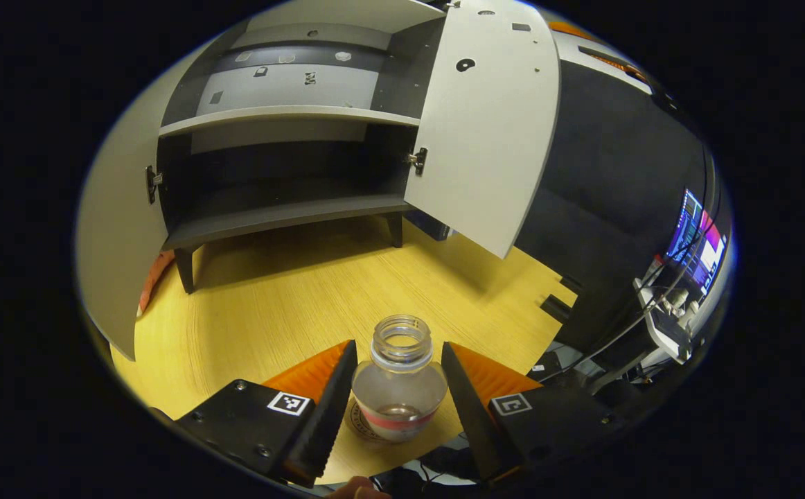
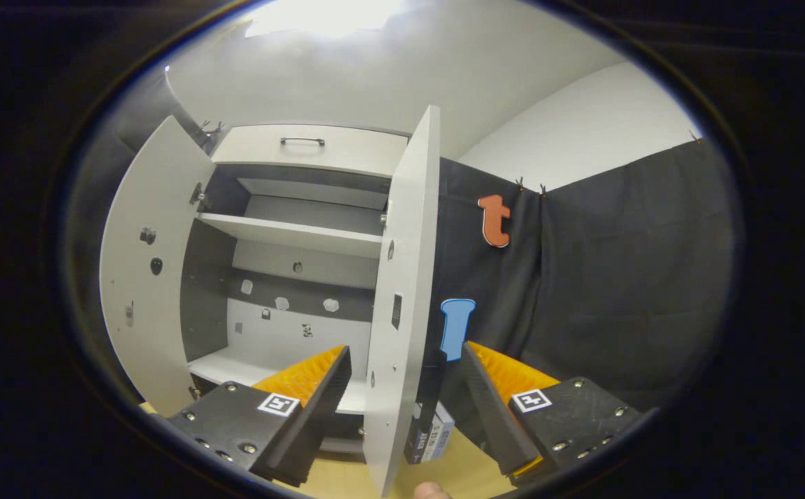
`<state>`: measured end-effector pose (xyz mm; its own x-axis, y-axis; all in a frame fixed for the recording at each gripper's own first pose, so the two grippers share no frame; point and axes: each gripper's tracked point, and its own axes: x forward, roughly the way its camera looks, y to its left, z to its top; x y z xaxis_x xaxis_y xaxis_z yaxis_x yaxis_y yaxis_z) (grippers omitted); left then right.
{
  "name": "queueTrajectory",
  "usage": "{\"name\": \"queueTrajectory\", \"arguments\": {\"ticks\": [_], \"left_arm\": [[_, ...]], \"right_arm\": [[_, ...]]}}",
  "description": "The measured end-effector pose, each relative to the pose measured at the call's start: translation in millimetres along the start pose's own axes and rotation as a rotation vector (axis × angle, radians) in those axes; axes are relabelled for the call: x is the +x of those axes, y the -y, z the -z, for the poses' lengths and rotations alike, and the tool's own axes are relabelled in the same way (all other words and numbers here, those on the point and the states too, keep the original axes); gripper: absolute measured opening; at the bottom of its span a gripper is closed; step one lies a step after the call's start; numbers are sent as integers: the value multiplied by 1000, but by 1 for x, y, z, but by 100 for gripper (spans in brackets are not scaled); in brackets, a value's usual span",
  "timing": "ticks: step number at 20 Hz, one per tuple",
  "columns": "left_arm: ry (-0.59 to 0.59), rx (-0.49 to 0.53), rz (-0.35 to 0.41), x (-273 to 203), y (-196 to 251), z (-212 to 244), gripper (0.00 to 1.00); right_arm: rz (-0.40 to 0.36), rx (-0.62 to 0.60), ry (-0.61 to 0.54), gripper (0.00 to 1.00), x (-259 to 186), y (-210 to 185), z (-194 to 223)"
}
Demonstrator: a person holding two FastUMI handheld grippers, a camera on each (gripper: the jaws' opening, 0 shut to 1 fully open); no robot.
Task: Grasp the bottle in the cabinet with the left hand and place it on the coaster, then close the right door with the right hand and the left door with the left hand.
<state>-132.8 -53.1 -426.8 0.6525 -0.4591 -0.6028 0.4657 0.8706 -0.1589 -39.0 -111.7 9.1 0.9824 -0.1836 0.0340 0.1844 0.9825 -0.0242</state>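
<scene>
In the left gripper view a clear, capless bottle (image 1: pixel 400 378) with a red band stands upright on a round coaster (image 1: pixel 361 424) on the yellow table (image 1: pixel 292 298). My left gripper (image 1: pixel 398 346) is open, one finger on each side of the bottle with a thin gap to each. Behind it the grey cabinet (image 1: pixel 278 215) has both doors swung out: left door (image 1: pixel 108 229), right door (image 1: pixel 489 125). In the right gripper view the right door (image 2: pixel 399 312) shows edge-on between the spread fingers of my open right gripper (image 2: pixel 406 357), neither finger pressing on it.
The cabinet's shelves (image 2: pixel 292 235) hold nothing. A small box (image 2: pixel 434 433) sits by the cabinet's foot. Off the table's right side stand a lit monitor (image 1: pixel 697 242) and cables. A fingertip (image 1: pixel 357 491) shows at the bottom edge.
</scene>
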Motion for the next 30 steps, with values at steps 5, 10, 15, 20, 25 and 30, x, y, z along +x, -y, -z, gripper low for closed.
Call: {"name": "queueTrajectory", "arguments": {"ticks": [5, 10, 15, 20, 25, 30], "left_arm": [[-29, 38, 5, -5, 6, 10, 80], [-59, 70, -16, -6, 3, 17, 82], [-42, 60, -4, -8, 5, 11, 82], [1, 50, 3, -13, 5, -10, 82], [78, 42, 22, -27, 12, -50, 82], [181, 55, 16, -43, 14, -106, 81]], "right_arm": [[-20, 2, -6, 93, 5, -7, 3], [-28, 1, -9, 94, 6, -12, 6], [-20, -3, -18, 94, 6, -10, 10], [-10, -6, -12, 93, 9, -7, 7], [10, -10, -4, 96, 10, 1, 6], [48, -20, 4, 96, 10, 15, 4]]}}
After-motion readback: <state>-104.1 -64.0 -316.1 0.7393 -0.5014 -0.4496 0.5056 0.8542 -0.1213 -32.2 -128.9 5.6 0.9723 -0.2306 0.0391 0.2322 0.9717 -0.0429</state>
